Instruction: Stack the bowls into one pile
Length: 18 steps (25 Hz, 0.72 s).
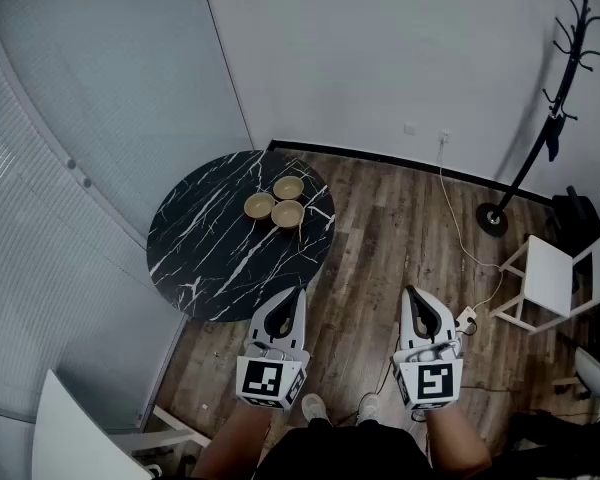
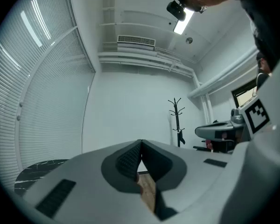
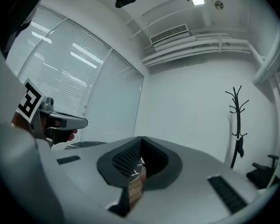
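Three tan bowls sit close together on the round black marble table (image 1: 210, 258): one at the left (image 1: 259, 205), one at the back (image 1: 288, 187), one at the front right (image 1: 287, 213). All stand upright and separate. My left gripper (image 1: 300, 291) hangs shut just off the table's near edge, nothing between its jaws. My right gripper (image 1: 410, 290) is shut too, over the wooden floor to the right, holding nothing. In the left gripper view the jaw tips (image 2: 141, 142) meet; in the right gripper view they (image 3: 141, 139) also meet. Both grippers point level, well short of the bowls.
A black coat stand (image 1: 525, 158) rises at the right near the wall. A white chair (image 1: 555, 273) and a floor cable (image 1: 460, 238) lie at the right. Another white chair (image 1: 75, 433) is at the lower left. Window blinds (image 1: 50, 198) run along the left.
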### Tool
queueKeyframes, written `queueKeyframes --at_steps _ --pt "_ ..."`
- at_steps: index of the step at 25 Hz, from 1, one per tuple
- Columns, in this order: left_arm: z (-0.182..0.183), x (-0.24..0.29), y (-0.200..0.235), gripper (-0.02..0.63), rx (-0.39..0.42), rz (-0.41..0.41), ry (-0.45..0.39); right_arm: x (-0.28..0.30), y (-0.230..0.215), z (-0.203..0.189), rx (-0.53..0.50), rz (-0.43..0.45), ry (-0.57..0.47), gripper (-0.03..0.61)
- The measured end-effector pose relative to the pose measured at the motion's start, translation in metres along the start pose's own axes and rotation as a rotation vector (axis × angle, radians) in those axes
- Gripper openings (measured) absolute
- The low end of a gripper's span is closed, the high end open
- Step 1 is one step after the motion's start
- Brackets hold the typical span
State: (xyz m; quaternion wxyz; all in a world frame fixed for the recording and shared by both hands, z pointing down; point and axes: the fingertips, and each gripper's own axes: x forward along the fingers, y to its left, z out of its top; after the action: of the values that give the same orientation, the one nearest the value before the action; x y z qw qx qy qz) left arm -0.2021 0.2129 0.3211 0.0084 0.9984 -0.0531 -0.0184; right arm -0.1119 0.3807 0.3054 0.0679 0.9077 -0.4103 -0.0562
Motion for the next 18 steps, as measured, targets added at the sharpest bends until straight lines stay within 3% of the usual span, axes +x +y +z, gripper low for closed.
queueKeyframes --at_steps 7,18 --pt "-0.006 0.002 -0.002 0.009 0.014 -0.02 0.02 0.004 0.003 -0.001 0.034 0.007 0.007 0.008" --pt "-0.016 0.001 0.033 0.009 0.022 -0.042 0.025 0.017 0.035 -0.007 0.067 0.019 0.029 0.009"
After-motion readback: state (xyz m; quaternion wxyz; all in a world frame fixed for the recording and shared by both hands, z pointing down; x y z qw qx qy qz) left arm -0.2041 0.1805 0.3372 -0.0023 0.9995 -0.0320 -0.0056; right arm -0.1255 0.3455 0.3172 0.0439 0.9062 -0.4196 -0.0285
